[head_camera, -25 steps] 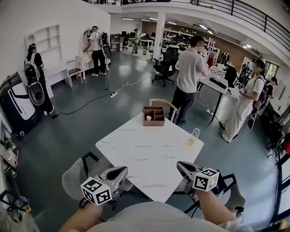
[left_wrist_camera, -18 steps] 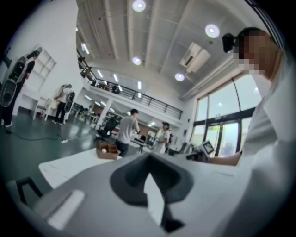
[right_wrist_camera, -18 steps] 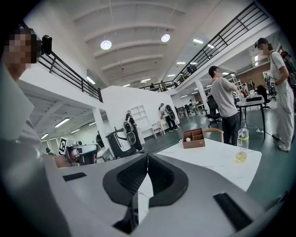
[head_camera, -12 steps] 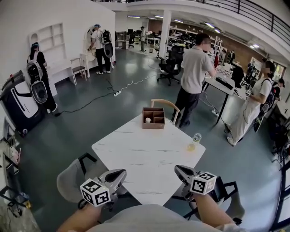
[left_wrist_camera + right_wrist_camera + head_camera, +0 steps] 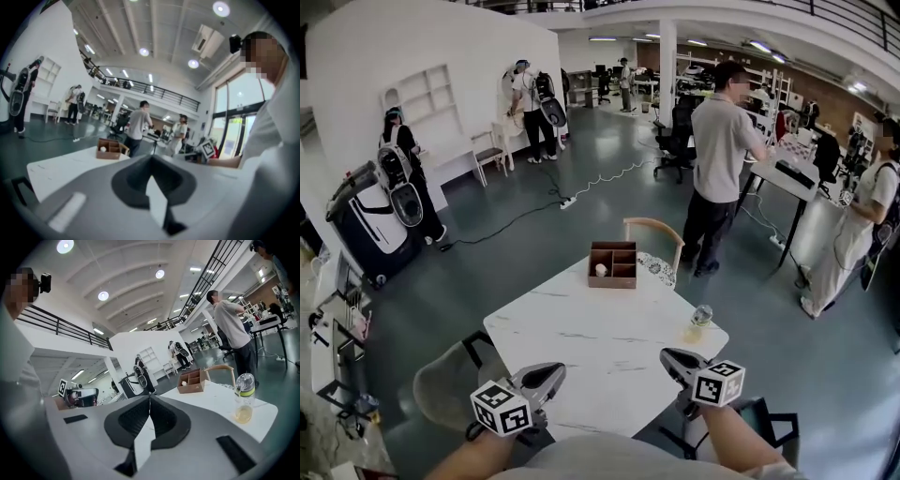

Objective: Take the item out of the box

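Observation:
A brown divided box (image 5: 613, 264) stands at the far edge of the white marble table (image 5: 600, 337); a small white item (image 5: 600, 270) lies in one of its compartments. The box also shows in the left gripper view (image 5: 110, 149) and the right gripper view (image 5: 193, 381). My left gripper (image 5: 551, 377) hovers at the table's near left edge, shut and empty. My right gripper (image 5: 671, 358) hovers at the near right edge, also shut with nothing in it. Both are far from the box.
A bottle with yellowish liquid (image 5: 699, 321) stands near the table's right edge, also in the right gripper view (image 5: 244, 399). A wooden chair (image 5: 654, 234) sits behind the box. A grey chair (image 5: 450, 382) is at the near left. Several people stand around the room.
Both grippers and the head view have moved forward toward the table; the table and box appear lower and closer in the frame. Both grippers stay shut.

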Available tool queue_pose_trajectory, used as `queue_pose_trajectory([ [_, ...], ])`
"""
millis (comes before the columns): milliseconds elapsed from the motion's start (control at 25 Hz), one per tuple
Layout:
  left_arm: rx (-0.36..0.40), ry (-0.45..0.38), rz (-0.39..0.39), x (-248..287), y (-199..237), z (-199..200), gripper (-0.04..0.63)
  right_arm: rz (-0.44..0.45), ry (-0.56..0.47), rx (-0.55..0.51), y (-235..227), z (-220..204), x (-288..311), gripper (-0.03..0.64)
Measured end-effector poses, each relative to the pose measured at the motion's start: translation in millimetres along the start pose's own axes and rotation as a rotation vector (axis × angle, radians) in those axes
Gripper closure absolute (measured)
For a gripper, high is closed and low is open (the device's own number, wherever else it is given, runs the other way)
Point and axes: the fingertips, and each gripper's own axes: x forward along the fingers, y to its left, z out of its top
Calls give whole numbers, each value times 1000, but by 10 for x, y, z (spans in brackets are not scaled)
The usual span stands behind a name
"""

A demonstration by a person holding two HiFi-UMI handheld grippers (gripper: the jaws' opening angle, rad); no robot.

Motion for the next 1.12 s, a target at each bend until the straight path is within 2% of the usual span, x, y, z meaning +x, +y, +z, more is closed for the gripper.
queue_pose_trajectory([
  [200, -7, 49, 35, 269, -35, -82, 595, 49, 18, 16, -336, -19, 149, 609],
  [400, -10, 85, 44, 364, 187, -166, 595, 57, 28, 43, -450, -128, 371, 608],
  [680, 31, 111, -34, 486, 874, -300, 595, -56, 41, 7, -522, -205, 762, 607],
  [800, 64, 109, -76, 537, 1211, -225, 595, -99, 39, 1, -443, -195, 942, 607],
  [960, 95, 107, -121, 709, 1441, -104, 595, -156, 57, -20, -365, -82, 994, 607],
  [1120, 153, 120, -131, 923, 1608, -10, 595, -167, 56, -43, -409, 33, 1108, 609],
])
